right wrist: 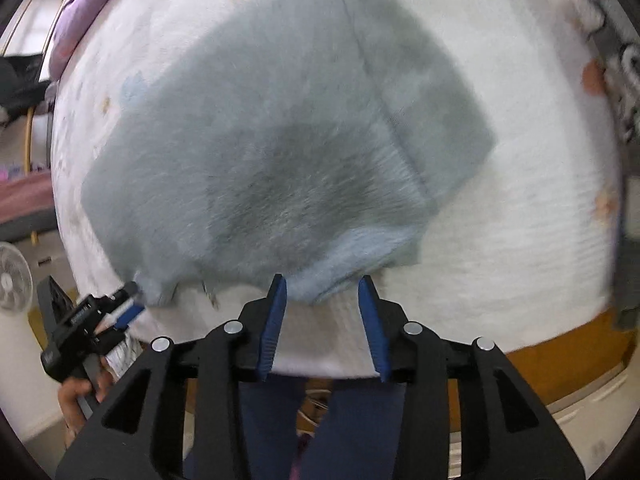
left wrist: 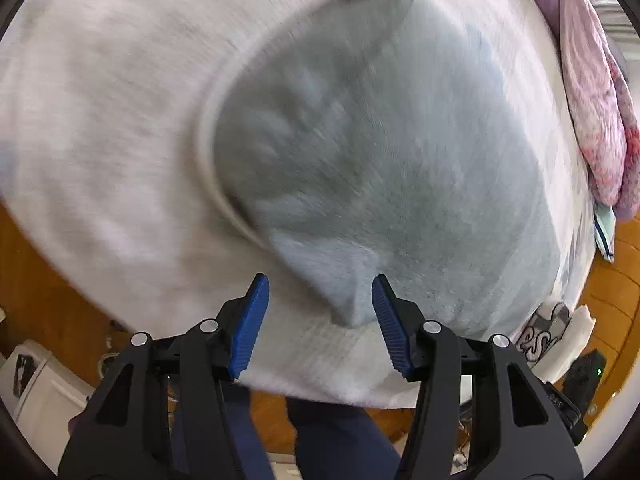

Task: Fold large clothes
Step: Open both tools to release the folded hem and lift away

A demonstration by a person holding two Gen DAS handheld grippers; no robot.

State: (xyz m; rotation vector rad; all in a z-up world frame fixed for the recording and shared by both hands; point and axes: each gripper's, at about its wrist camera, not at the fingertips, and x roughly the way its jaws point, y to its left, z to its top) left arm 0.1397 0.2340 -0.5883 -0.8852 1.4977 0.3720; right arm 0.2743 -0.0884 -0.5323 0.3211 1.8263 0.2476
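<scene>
A pale grey-blue garment [right wrist: 280, 132] lies spread on a white bed cover [right wrist: 520, 220]; both views are motion-blurred. In the left wrist view the garment [left wrist: 380, 152] has a near corner hanging between the blue pads of my left gripper [left wrist: 320, 294], whose jaws stand open around it without touching. My right gripper [right wrist: 322, 290] is open too, its blue pads either side of the garment's lighter near hem. The left gripper also shows in the right wrist view [right wrist: 132, 300], at the garment's near left corner.
A pink and purple quilt [left wrist: 592, 112] is bunched at the far right of the bed. A printed cloth [left wrist: 544, 332] lies at the bed's right edge. Wooden floor [left wrist: 48, 280] lies below the bed edge. A white fan [right wrist: 14, 282] stands at left.
</scene>
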